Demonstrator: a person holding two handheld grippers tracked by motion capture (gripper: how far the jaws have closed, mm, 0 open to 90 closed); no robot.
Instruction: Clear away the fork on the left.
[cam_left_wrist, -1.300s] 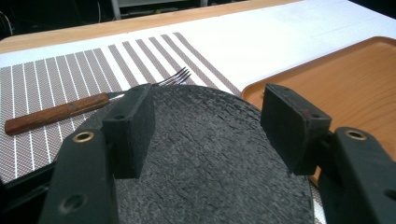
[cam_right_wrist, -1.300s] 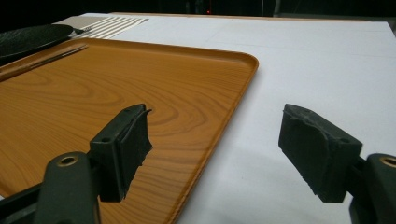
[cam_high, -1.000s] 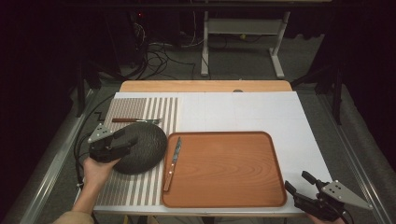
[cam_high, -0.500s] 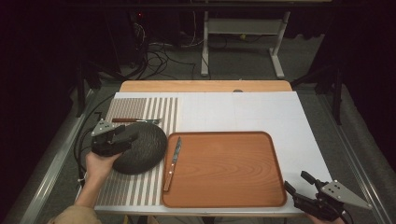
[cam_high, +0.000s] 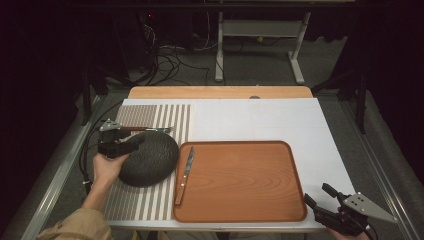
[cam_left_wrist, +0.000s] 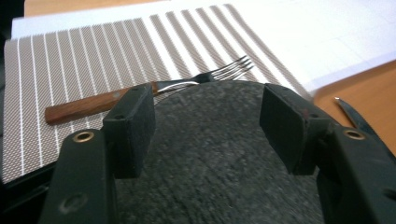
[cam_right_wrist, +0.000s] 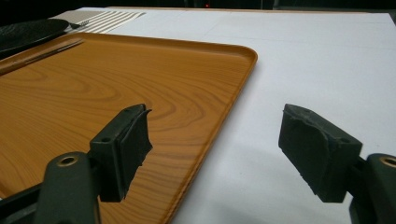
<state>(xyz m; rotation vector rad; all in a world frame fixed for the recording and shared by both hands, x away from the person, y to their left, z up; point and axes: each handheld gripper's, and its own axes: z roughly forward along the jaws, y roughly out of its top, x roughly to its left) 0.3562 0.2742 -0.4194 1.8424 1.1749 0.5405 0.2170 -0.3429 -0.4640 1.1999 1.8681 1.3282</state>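
Left gripper (cam_high: 131, 144) fingers spread apart over the dark round stone plate (cam_high: 150, 158). A wooden-handled fork (cam_left_wrist: 140, 93) lies just beyond them. Right gripper (cam_high: 320, 201) fingers gape beside the wooden tray (cam_high: 240, 180)

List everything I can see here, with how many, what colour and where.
plate: one, dark grey, on the striped mat, left of the tray
fork: one, wooden handle, steel tines, on the mat behind the plate
knife: one, wooden handle, along the tray's left edge
tray: one, orange-brown wood grain, front centre of the table
mat: one, brown and white stripes, left side
table: one, white top
left gripper: one, black, jaws open over the plate's rim
right gripper: one, black, jaws open, by the tray's front right corner
hand: one, holding the left gripper
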